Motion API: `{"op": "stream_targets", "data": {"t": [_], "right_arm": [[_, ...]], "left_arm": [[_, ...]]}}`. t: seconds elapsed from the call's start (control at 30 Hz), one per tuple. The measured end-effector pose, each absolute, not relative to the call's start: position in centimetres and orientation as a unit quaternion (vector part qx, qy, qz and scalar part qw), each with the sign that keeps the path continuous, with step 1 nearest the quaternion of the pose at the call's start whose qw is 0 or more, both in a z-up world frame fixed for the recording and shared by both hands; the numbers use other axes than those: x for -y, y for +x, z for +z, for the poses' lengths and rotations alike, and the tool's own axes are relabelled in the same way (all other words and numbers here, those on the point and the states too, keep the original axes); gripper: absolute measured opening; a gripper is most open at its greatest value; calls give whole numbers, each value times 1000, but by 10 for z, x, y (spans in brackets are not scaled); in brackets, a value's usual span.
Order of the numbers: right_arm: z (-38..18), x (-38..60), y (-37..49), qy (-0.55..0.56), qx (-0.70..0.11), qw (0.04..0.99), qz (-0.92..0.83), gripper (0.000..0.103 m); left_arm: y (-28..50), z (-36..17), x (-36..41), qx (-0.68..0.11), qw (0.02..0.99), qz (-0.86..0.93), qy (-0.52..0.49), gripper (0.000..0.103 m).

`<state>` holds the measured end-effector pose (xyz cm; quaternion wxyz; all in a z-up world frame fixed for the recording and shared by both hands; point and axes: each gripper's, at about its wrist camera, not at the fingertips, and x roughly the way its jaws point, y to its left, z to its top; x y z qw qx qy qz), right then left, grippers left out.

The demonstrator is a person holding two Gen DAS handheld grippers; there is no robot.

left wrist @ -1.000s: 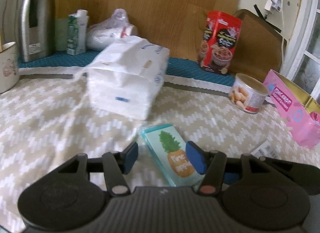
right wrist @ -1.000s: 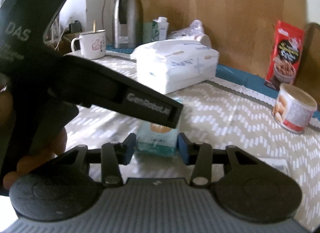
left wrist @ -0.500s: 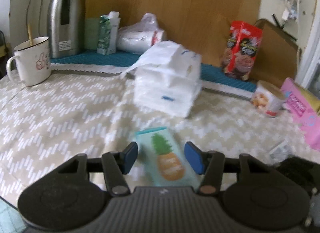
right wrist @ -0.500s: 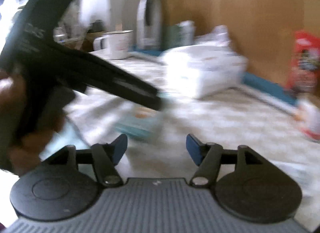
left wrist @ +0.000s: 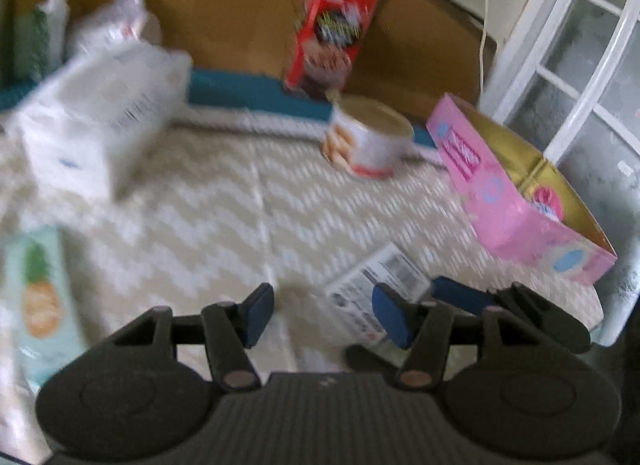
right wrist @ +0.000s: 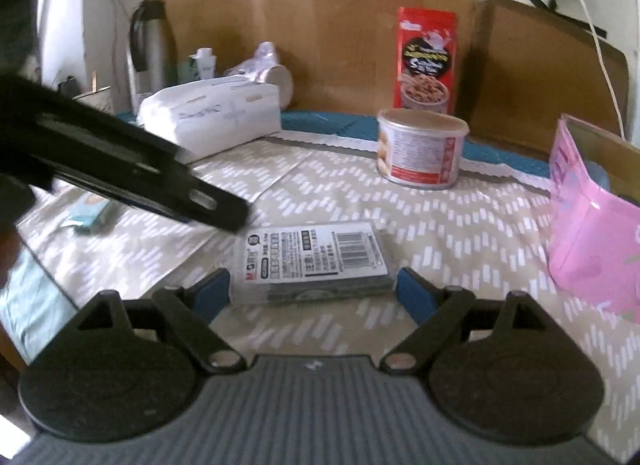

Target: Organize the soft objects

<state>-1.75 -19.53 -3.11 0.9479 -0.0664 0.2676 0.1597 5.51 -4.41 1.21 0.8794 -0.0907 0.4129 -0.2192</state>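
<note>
Since earlier frame: we are swinging both grippers rightward; pineapple tissue pack (left wrist: 38,297) now lying at left edge on bench (left wrist: 224,201), outside jaws. Left gripper (left wrist: 322,317): jaws standing apart, gripping nothing. Right gripper (right wrist: 314,291): jaws having just been opening, now standing wide, flanking labelled flat pack (right wrist: 312,261) without touching. Large white tissue bundle (right wrist: 216,113) sitting behind, pink box (left wrist: 516,193) at right.
</note>
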Motion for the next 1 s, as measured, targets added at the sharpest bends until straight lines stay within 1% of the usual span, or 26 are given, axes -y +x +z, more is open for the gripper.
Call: {"op": "stream_targets", "data": {"t": [0.03, 0.13, 0.2, 0.23, 0.4, 0.63, 0.73, 0.83, 0.93, 1.0], "right_arm": [[-31, 195, -21, -70, -265, 948, 160, 91], [-32, 203, -21, -70, -261, 950, 155, 91], [-31, 215, -22, -62, -264, 952, 144, 91], [-31, 222, -24, -58, -264, 953, 137, 91], [-34, 251, -41, -46, -256, 961, 91, 91], [-37, 301, -78, -26, -235, 972, -8, 91], [-40, 320, -89, -15, -229, 972, -47, 91], [-43, 334, -93, -6, -225, 972, -66, 92], [-42, 348, -94, 13, -225, 973, -56, 92], [-38, 356, -95, 28, -222, 974, -37, 97]], "left_arm": [[53, 11, 48, -405, 884, -218, -89, 59], [54, 9, 67, -397, 890, -216, -65, 59], [57, 9, 86, -396, 889, -224, -46, 55], [56, 10, 94, -399, 885, -237, -40, 51], [51, 8, 153, -393, 874, -284, 13, 52], [40, 5, 231, -392, 840, -371, 51, 51], [31, 3, 262, -383, 831, -395, 77, 53], [27, 3, 282, -375, 826, -409, 96, 53], [32, 4, 291, -382, 821, -414, 90, 53], [36, 6, 290, -395, 817, -414, 78, 53]]}}
